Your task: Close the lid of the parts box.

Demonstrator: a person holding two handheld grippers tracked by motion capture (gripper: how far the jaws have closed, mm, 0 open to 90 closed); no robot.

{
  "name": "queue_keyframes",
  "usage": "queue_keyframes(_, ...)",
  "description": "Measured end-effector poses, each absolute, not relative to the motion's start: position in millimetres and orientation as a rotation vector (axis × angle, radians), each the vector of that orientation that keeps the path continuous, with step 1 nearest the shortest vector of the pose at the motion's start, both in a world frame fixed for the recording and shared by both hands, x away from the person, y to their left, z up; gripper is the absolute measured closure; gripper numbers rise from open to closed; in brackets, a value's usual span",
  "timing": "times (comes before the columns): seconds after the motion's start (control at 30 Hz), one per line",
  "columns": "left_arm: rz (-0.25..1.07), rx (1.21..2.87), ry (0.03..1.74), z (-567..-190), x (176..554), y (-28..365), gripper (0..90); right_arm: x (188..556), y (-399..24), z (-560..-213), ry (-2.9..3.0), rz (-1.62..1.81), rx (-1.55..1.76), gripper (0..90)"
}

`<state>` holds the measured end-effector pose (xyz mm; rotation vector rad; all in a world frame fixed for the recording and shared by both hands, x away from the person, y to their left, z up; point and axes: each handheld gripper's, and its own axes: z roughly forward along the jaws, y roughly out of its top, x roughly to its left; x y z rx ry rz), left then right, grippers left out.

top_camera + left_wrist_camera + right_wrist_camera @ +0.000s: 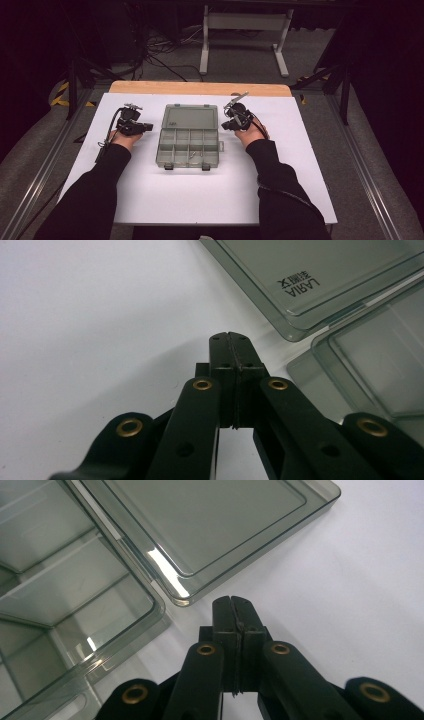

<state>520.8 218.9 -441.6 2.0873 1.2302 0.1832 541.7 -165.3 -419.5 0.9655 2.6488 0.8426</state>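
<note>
A smoky clear plastic organizer box (189, 136) lies open in the middle of the white table, its flat lid (190, 116) folded back toward the far side. Its tray has several compartments, and a small metal piece (192, 154) lies in one near the front. My left gripper (148, 127) sits just left of the box at the hinge line, shut with nothing between its jaws. Its own view shows the pressed-together tips (230, 335) near the lid (320, 275) corner. My right gripper (224, 125) is just right of the box, also shut and empty, tips (231, 600) beside the lid (210, 515).
The white board (210, 195) rests on a wooden table whose far edge (200, 88) shows. Black-sleeved forearms reach in from the bottom. Beyond the table stand a white frame leg (204, 45) and floor cables (155, 55). Metal rails run along both sides.
</note>
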Motion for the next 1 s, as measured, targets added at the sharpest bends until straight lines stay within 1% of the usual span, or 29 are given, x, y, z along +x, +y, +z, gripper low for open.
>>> queue_keyframes(0.23,0.163,2.106,1.245,-451,526,215,89.6,544,-162,-427,2.666,0.83,0.967,89.9)
queue_keyframes(0.37,0.141,2.073,1.254,-455,528,215,89.6,546,-161,-430,2.672,0.823,0.97,89.9)
queue_keyframes(0.67,0.156,2.094,1.223,-455,529,206,89.6,549,-157,-436,2.677,0.827,0.967,89.9)
queue_keyframes(0.73,0.153,2.119,1.225,-453,532,204,89.6,549,-157,-437,2.676,0.827,0.966,89.9)
queue_keyframes(0.83,0.197,2.173,1.186,-451,532,194,89.7,550,-155,-436,2.678,0.824,0.963,89.9)
queue_keyframes(0.9,0.21,2.174,1.179,-452,532,191,89.7,551,-155,-437,2.681,0.823,0.962,89.9)
queue_keyframes(1.0,0.197,2.163,1.176,-452,534,191,89.7,552,-156,-437,2.681,0.845,0.976,89.9)
